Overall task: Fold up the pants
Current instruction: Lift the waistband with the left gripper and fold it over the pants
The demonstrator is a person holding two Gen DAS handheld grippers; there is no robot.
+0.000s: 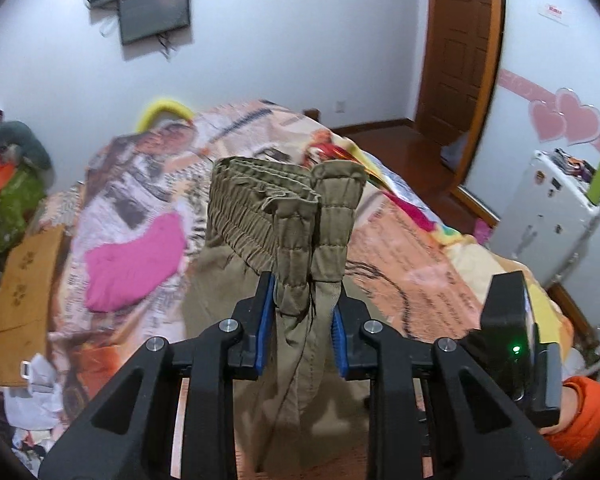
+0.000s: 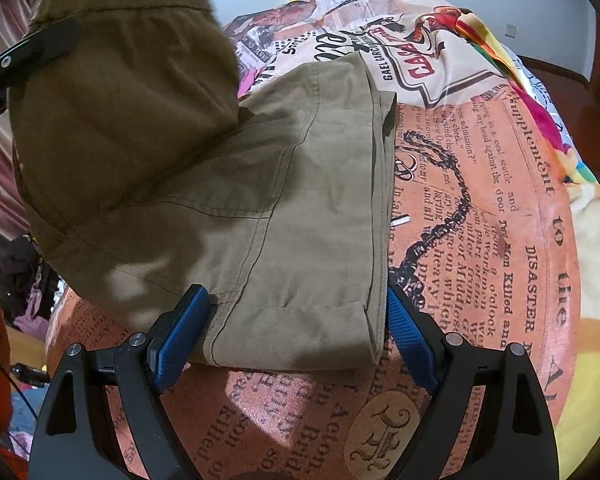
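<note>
The khaki pants (image 2: 300,200) lie folded on the printed bedspread (image 2: 480,220). My left gripper (image 1: 302,292) is shut on the elastic waistband (image 1: 276,208) and holds it lifted above the bed, with cloth hanging down between the blue pads. In the right wrist view the lifted part (image 2: 120,80) hangs at the upper left with the left gripper's black finger (image 2: 28,56) on it. My right gripper (image 2: 296,300) is open, its fingers either side of the near end of the folded legs, low on the bed.
A pink garment (image 1: 136,256) lies on the bed to the left. A tan cushion (image 1: 24,304) and piled clothes (image 1: 8,184) are at the far left. A white cabinet (image 1: 548,216) stands right of the bed, a wooden door (image 1: 460,52) behind.
</note>
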